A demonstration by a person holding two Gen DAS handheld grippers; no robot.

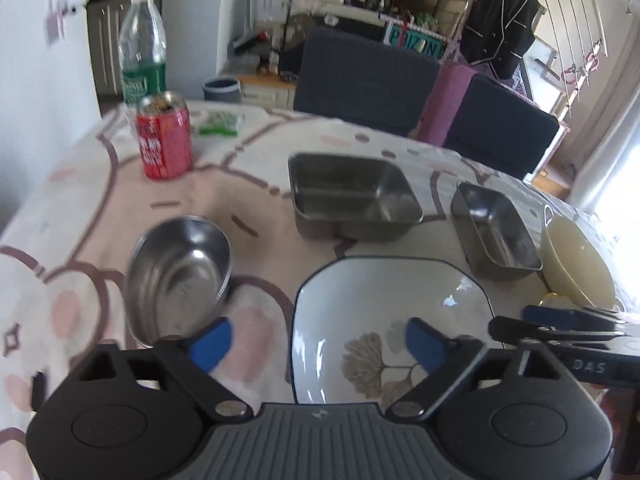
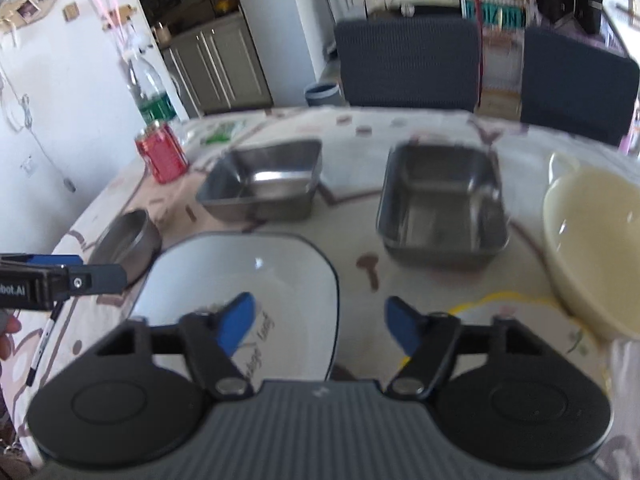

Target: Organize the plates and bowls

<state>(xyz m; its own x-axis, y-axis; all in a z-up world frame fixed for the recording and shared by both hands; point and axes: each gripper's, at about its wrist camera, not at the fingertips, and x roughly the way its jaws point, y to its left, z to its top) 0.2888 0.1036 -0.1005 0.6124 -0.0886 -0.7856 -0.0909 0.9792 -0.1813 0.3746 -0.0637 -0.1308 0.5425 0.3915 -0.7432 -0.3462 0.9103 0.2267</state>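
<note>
Covering the round table (image 1: pixel 100 200) is a cream cloth with pink blotches and brown lines, and beyond its far edge stand two dark chairs (image 1: pixel 360 76), with cluttered shelves and a dark jacket at 1 o'clock in the left wrist view.

Both tongs hang over the near edge, nothing between their blue pads. The left gripper (image 1: pixel 318 346) stands well open, straddling the near rim of the white leaf-printed plate (image 1: pixel 384 296). The right gripper (image 2: pixel 318 326) is open about as wide, its left pad over the same plate (image 2: pixel 240 272) and its right pad over bare cloth.

At 10 o'clock of the plate sits a round steel bowl (image 1: pixel 180 272); at 12 o'clock a larger rectangular steel tray (image 1: pixel 352 196); at 2 o'clock a smaller steel tray (image 1: pixel 494 232), then a cream bowl (image 1: pixel 576 264) at the table's right edge (its far side washed out by window glare). A red drink can (image 1: pixel 164 140) and a clear bottle (image 1: pixel 142 44) stand at 10 o'clock, far back.

Motion blur softens the right wrist view. Open cloth lies between plate and trays.
</note>
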